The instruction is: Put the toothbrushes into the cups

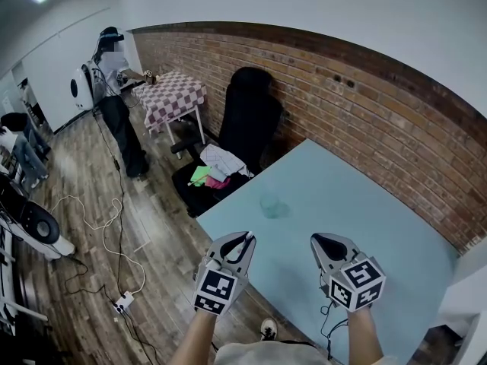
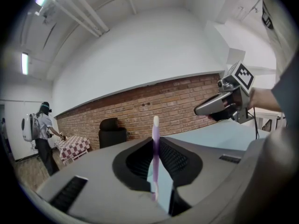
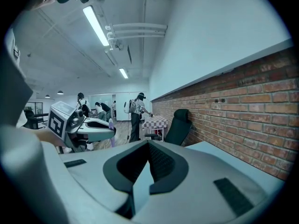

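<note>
A clear cup stands near the left edge of the light blue table. My left gripper hovers at the table's near left corner, short of the cup. It is shut on a purple toothbrush that stands upright between its jaws, white tip up. My right gripper hangs beside it over the table's near edge, jaws closed together with nothing between them. In the right gripper view the left gripper shows with the purple toothbrush sticking up from its tip.
A brick wall runs along the table's far side. A black office chair with cloths on its seat stands past the table's left end. Farther back are a checked table and a person. Cables and a power strip lie on the wooden floor.
</note>
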A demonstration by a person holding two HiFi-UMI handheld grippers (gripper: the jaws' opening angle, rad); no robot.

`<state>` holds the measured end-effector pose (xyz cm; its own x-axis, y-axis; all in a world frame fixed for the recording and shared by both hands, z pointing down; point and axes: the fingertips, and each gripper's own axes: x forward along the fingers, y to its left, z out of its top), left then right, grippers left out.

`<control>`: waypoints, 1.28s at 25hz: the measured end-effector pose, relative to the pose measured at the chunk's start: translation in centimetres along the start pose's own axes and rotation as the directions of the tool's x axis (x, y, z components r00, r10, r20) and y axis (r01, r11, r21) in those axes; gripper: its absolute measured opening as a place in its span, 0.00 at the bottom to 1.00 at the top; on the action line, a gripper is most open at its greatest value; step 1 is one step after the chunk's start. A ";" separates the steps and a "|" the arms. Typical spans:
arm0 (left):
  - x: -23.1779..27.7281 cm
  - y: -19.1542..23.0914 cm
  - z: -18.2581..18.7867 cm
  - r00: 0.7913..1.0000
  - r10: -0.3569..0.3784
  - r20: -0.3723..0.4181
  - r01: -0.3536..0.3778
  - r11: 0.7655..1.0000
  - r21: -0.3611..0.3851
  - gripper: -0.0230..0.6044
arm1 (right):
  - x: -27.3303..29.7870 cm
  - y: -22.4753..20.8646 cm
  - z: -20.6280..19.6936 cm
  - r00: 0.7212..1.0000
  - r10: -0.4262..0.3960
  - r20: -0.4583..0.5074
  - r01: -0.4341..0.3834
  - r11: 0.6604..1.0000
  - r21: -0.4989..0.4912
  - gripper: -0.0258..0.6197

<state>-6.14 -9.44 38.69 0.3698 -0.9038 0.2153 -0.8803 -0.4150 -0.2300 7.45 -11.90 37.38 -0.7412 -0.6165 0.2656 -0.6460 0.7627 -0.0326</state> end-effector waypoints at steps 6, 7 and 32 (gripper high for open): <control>2.3 -0.6 0.3 1.000 -0.009 -0.006 0.009 1.000 0.005 0.12 | 0.2 -2.0 -0.8 1.000 0.004 -0.017 -0.003 1.000 0.010 0.05; 2.6 -0.6 0.3 1.000 -0.012 -0.009 0.012 1.000 0.008 0.12 | 0.2 -2.3 -1.0 1.000 0.001 -0.019 0.000 1.000 0.013 0.05; 15.9 3.9 -3.3 0.974 -0.221 -0.042 0.221 0.975 -0.021 0.12 | 7.6 -9.9 -4.0 0.980 -0.166 -0.108 0.182 0.970 0.160 0.05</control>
<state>-4.72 -25.07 44.33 0.5428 -0.7843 0.3004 -0.7830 -0.6020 -0.1568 8.91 -23.33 43.61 -0.5994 -0.7101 0.3694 -0.7910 0.5962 -0.1373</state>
